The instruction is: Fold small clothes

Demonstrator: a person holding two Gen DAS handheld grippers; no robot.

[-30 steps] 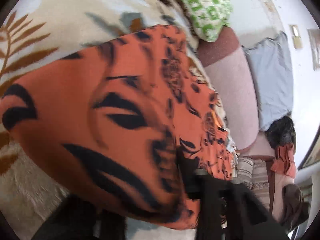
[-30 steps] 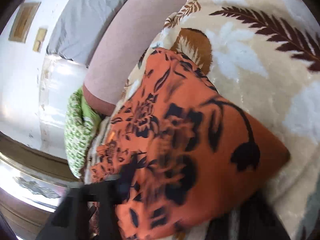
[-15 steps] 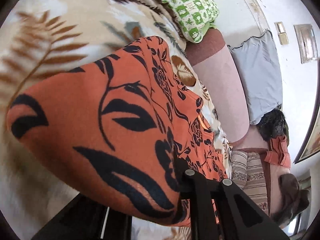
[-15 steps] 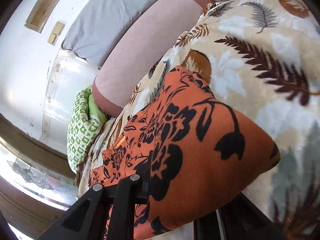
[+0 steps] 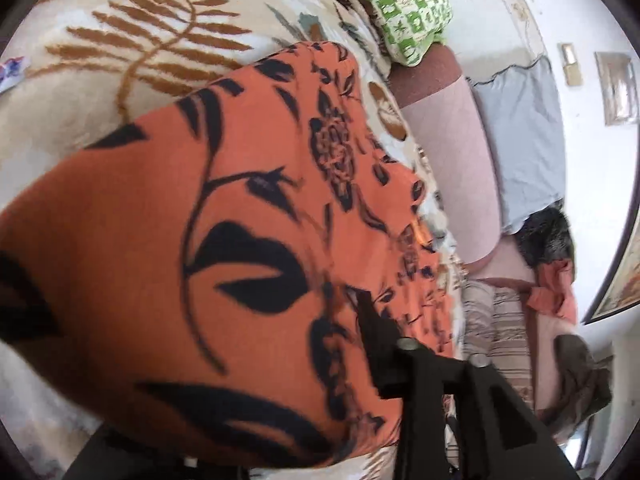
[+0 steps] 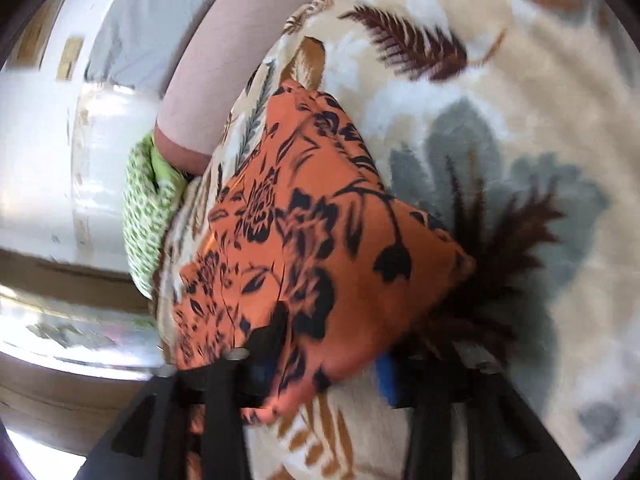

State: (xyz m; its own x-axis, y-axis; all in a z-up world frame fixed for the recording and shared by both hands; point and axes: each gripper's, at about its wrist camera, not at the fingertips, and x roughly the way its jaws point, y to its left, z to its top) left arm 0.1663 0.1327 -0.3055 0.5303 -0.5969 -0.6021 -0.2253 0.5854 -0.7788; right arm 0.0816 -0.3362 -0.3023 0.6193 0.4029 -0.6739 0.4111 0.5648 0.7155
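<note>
Left wrist view. Orange floral garment (image 5: 224, 248) fills most of the frame, draped over the left hand-held gripper (image 5: 280, 420) and spreading out onto the leaf-print blanket (image 5: 132, 52) of the bed. Only the right-side finger (image 5: 384, 344) shows; the other is hidden under cloth. Judged to be clamped on the garment's near edge, since the fabric hangs right at the finger (the pinch itself is not visible). Green patterned pillow (image 5: 404, 8) and pink bolster (image 5: 460, 168) lie beyond the garment's far end.

Right wrist view. The same garment (image 6: 320, 240) lies as a rough diamond on the blanket (image 6: 520, 140), near corner bunched up against the right hand-held gripper (image 6: 320, 372). Left finger (image 6: 224, 396) is partly wrapped by cloth; blue pad (image 6: 386, 376) of the other finger shows just beside the hem. Cloth passes between them, so I judge it held.

Handling: thin, light, limp fabric; likely slides easily on the plush blanket and will sag between the two grips. Best held at corners or hem, keeping tension even (motion blur limits detail).
</note>
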